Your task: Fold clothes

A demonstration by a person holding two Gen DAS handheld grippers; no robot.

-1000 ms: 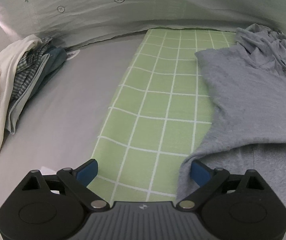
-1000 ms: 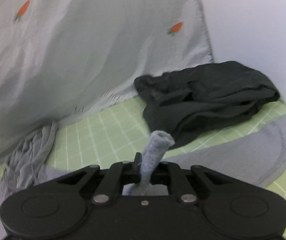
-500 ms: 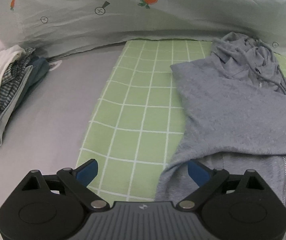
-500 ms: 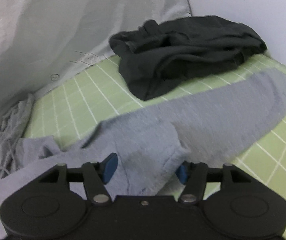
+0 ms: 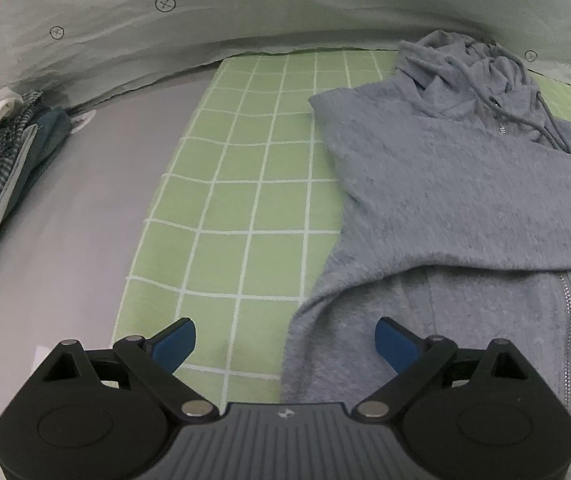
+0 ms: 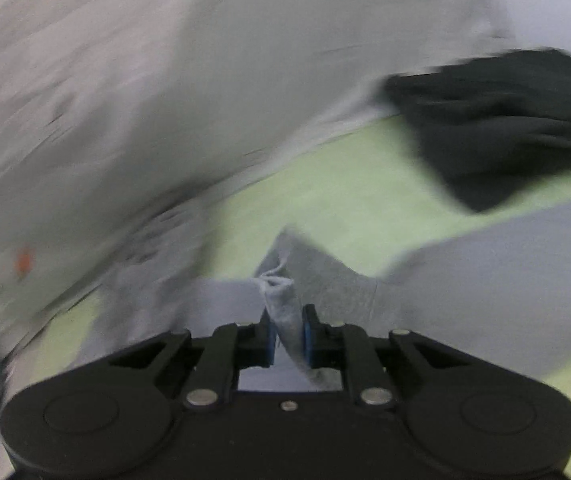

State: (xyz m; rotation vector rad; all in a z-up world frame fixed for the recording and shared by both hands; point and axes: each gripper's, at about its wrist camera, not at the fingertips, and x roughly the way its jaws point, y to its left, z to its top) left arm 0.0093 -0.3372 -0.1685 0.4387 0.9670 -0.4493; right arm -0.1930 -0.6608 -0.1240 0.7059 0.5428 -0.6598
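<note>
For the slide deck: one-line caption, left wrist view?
Open left claw hovers at grey hoodie's edge on green checked mat.

A bed under a grey sheet point(image 5: 65, 240) bears a green checked mat point(image 5: 245, 200). A grey hoodie point(image 5: 445, 208) lies flat on the mat, one sleeve folded across its front, hood toward a carrot-print cloth point(image 5: 165, 20) at the far edge. A stack of clothes point(image 5: 1, 160) rests on the sheet at left. A black garment point(image 6: 505, 120) lies bunched on the mat.
</note>
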